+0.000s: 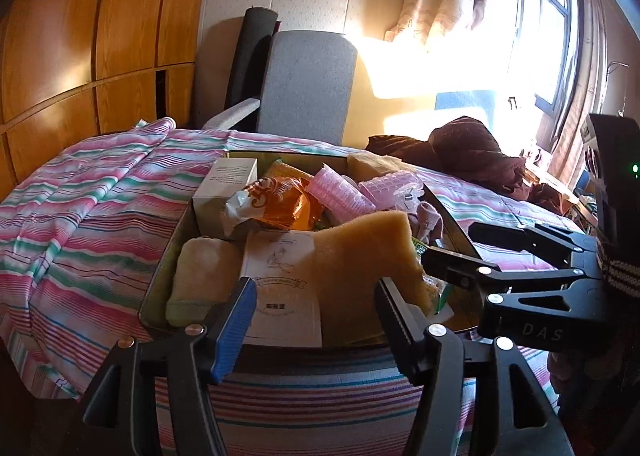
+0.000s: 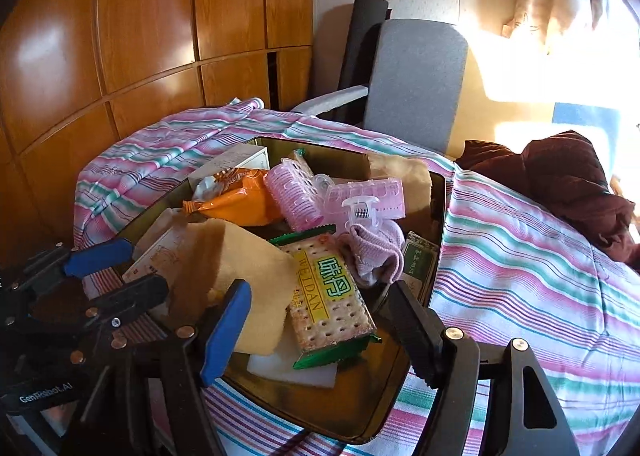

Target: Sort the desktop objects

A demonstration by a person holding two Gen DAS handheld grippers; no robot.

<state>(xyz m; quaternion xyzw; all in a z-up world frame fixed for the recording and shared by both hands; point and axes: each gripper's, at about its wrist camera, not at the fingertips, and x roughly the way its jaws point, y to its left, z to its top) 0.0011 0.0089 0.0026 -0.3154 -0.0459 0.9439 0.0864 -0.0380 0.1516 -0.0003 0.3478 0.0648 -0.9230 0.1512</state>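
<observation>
1. Your left gripper [image 1: 316,316] has its jaws wide open and holds nothing. The yellow sponge piece [image 1: 360,256] stands up just ahead of them, nearer the right jaw, and the printed leaflet [image 1: 280,280] lies flat between the two jaws.
2. Your right gripper [image 2: 320,320] is also wide open and empty. The cracker packet [image 2: 328,296] lies directly ahead between its jaws, with its long axis running away from you, almost along the fingers.
3. All these things sit inside the gold tin tray [image 2: 360,412], on the striped cloth [image 2: 520,276].
4. I judge the right gripper is the nearer one for the cracker packet. Its jaws already straddle the short width, so you need only a forward and downward move.
5. The sponge touches the packet's left edge and may get caught.
</observation>
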